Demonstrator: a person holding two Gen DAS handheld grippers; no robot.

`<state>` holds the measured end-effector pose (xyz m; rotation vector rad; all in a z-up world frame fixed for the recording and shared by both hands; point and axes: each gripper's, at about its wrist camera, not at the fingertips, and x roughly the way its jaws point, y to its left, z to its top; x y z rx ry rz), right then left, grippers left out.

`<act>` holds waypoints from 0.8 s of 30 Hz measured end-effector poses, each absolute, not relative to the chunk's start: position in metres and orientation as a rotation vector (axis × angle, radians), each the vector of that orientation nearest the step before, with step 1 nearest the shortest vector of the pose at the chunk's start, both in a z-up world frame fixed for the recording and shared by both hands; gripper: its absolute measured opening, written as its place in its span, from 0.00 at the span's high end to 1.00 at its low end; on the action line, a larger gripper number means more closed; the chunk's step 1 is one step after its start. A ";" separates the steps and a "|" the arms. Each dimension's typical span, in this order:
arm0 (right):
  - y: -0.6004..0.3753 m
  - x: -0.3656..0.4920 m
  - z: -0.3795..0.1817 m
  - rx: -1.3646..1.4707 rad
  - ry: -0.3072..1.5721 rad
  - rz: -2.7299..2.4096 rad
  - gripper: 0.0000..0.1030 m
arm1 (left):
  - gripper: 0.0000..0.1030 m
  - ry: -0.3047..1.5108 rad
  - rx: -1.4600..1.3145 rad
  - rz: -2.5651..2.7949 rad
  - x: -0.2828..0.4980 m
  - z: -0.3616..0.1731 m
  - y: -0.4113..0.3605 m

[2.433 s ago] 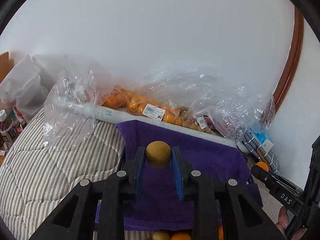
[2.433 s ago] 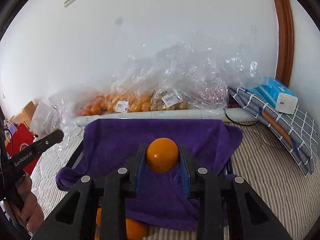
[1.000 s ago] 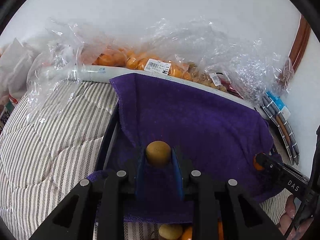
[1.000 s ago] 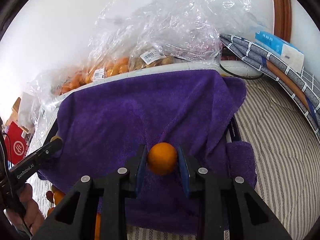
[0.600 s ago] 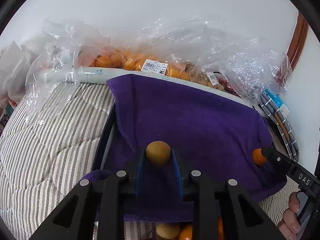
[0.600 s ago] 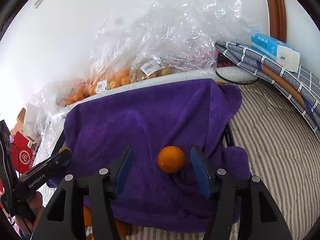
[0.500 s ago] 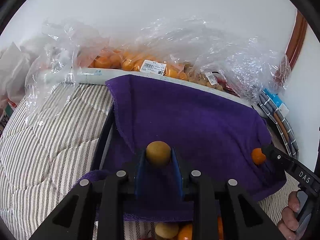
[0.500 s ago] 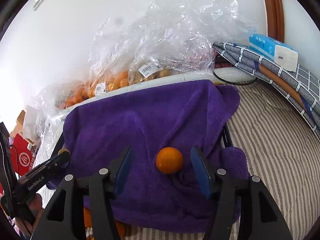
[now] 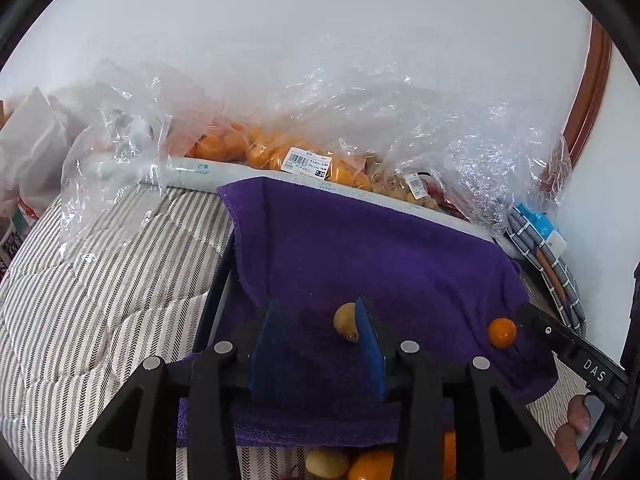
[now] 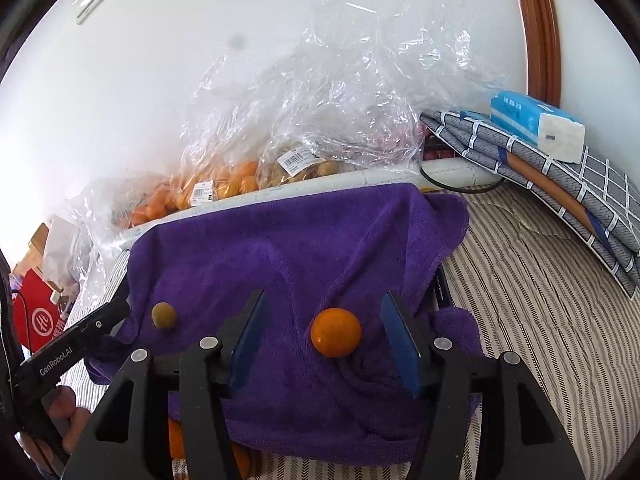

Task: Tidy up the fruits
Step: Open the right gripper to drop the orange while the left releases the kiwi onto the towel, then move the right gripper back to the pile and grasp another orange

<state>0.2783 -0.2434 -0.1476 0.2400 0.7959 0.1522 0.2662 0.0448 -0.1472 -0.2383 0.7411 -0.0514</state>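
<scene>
A purple towel (image 9: 380, 256) covers a dark tray on the striped bed; it also shows in the right wrist view (image 10: 304, 240). My left gripper (image 9: 318, 336) is open; a small yellow-brown fruit (image 9: 346, 322) lies on the towel against its right finger. My right gripper (image 10: 324, 336) is open around an orange (image 10: 335, 332) that rests on the towel. The orange also shows in the left wrist view (image 9: 502, 333), and the yellow-brown fruit in the right wrist view (image 10: 163, 315). More loose fruit (image 9: 348, 464) lies below the towel's near edge.
Clear plastic bags of oranges (image 9: 256, 152) and brown fruit (image 10: 300, 168) line the wall behind a white tube (image 9: 192, 170). Folded grey checked cloth (image 10: 560, 184) with a blue tissue pack (image 10: 536, 124) sits at the right. A red bag (image 10: 36, 320) stands at the left.
My left gripper has opened and let go of the yellow-brown fruit, which now lies on the towel. My right gripper opened a little earlier and its orange stays on the towel.
</scene>
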 end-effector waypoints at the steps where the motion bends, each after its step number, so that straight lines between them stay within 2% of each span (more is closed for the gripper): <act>1: -0.243 0.278 -0.147 0.236 0.796 0.158 0.44 | 0.63 0.735 -0.240 -0.048 0.266 -0.146 0.045; 16: -0.220 0.259 -0.131 0.170 0.735 0.281 0.45 | 0.63 0.719 -0.272 -0.081 0.260 -0.138 0.045; 24: -0.219 0.245 -0.123 0.159 0.643 0.251 0.45 | 0.64 0.693 -0.288 -0.087 0.256 -0.137 0.046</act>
